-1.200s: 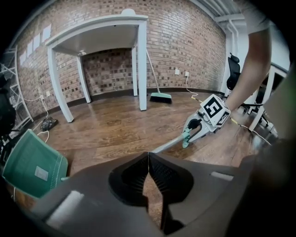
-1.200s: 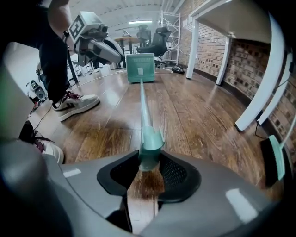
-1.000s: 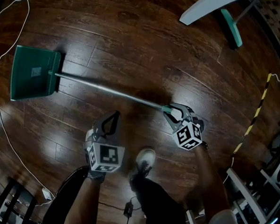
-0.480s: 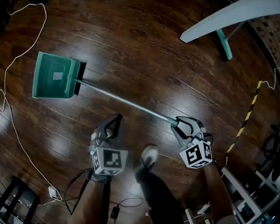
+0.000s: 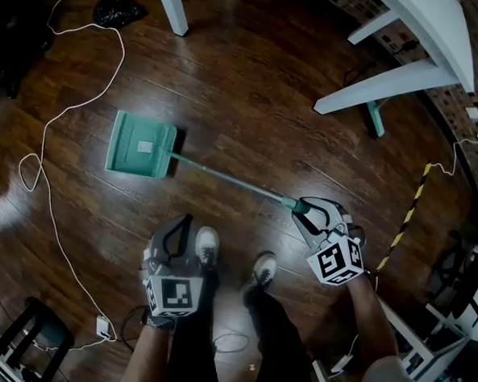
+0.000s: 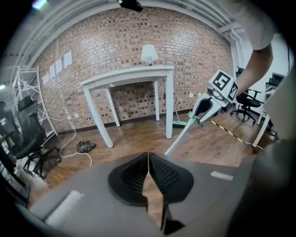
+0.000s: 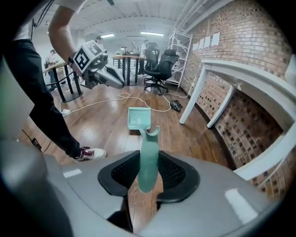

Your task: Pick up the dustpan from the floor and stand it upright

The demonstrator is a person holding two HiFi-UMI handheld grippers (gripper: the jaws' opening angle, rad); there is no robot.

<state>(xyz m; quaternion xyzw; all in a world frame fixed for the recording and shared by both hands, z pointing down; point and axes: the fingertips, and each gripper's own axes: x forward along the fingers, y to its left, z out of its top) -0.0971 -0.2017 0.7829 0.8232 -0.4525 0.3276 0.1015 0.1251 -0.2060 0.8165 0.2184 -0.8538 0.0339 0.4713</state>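
We find no writing we can read: the dustpan (image 5: 131,136) bears a pale square sticker (image 5: 144,147) in the middle of its tray, too small to make out, the cubes (image 5: 335,261) on both tools carry only black-and-white square markers, and the sheets (image 6: 62,62) on the brick wall (image 6: 115,51) are blank at this size. The dustpan is teal, with a shallow, roughly square tray, raised side walls and a long, thin, silvery handle (image 5: 230,181) that ends in a teal grip (image 7: 148,159). Its tray sits low over the dark wooden floor (image 5: 240,81), ahead of the person's shoes (image 5: 206,246) and near a white cable (image 5: 51,157); we cannot tell whether it touches the boards. The handle slants up from the tray to the right tool (image 5: 307,213), whose jaws are clamped on the grip, with the grip's forked end poking out past them. The left tool (image 5: 173,234) hangs apart from the dustpan, its jaws pressed together with nothing between them.
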